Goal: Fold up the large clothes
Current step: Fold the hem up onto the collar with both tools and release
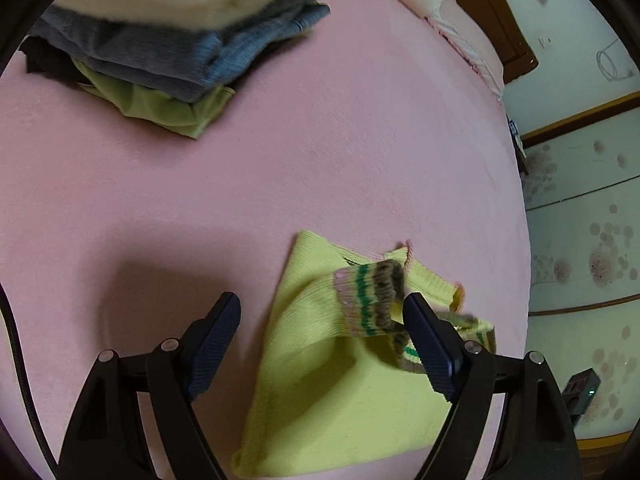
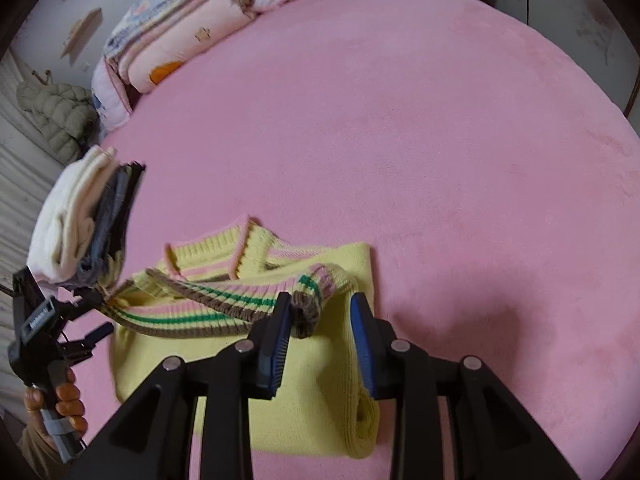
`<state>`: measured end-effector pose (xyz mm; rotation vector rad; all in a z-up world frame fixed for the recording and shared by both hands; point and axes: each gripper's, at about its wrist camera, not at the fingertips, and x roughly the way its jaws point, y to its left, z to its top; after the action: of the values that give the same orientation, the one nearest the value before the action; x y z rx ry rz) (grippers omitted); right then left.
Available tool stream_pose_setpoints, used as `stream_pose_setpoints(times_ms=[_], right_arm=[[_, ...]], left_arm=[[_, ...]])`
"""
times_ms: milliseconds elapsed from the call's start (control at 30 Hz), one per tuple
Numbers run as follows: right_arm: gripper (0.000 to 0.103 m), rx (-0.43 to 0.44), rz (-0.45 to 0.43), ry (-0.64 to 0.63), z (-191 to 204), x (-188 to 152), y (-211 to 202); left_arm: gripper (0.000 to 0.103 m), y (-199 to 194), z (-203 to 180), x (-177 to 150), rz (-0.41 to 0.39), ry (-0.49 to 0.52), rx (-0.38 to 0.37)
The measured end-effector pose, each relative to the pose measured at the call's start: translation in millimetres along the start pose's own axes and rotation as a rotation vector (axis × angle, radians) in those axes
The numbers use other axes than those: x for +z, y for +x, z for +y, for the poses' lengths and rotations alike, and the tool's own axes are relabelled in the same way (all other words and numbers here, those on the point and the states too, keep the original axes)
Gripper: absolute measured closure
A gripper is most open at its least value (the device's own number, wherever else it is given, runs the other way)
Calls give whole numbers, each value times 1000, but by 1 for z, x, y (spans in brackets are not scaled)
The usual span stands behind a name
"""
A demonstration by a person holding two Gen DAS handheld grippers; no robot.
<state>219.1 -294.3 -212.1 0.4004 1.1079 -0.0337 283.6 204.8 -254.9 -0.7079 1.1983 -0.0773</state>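
A yellow knit sweater (image 1: 344, 392) with striped cuffs lies partly folded on the pink bed (image 1: 280, 184). My left gripper (image 1: 322, 304) is open; a striped sleeve cuff (image 1: 368, 300) lies just beside its right finger. In the right wrist view the sweater (image 2: 320, 396) lies under my right gripper (image 2: 320, 300), which is open with the striped sleeve end (image 2: 308, 312) between its fingers. The left gripper (image 2: 84, 316) shows at the far left, by the sweater's other striped edge.
A stack of folded clothes (image 1: 168, 40), white on blue on green, sits at the far left of the bed; it also shows in the right wrist view (image 2: 80, 220). Folded quilts and a pillow (image 2: 180, 24) lie at the bed's head. The bed's edge and floor (image 1: 580, 220) are to the right.
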Motion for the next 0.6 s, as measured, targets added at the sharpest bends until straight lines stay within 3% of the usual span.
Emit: stream_pose_setpoints(times_ms=[100, 200, 333, 500, 567, 600], right_arm=[[73, 69, -86, 92, -9, 5, -17], [73, 51, -111, 101, -10, 5, -21], [72, -29, -18, 20, -6, -1, 1], [73, -71, 72, -56, -2, -17, 30], [78, -66, 80, -54, -3, -21, 33], [90, -64, 70, -52, -4, -24, 32]], left_arm=[[21, -6, 2, 3, -35, -20, -4], [21, -9, 5, 4, -63, -33, 3], [21, 5, -1, 1, -47, -10, 32], [21, 33, -20, -10, -9, 96, 118], [31, 47, -22, -15, 28, 131, 150], [48, 50, -22, -17, 36, 143, 149]])
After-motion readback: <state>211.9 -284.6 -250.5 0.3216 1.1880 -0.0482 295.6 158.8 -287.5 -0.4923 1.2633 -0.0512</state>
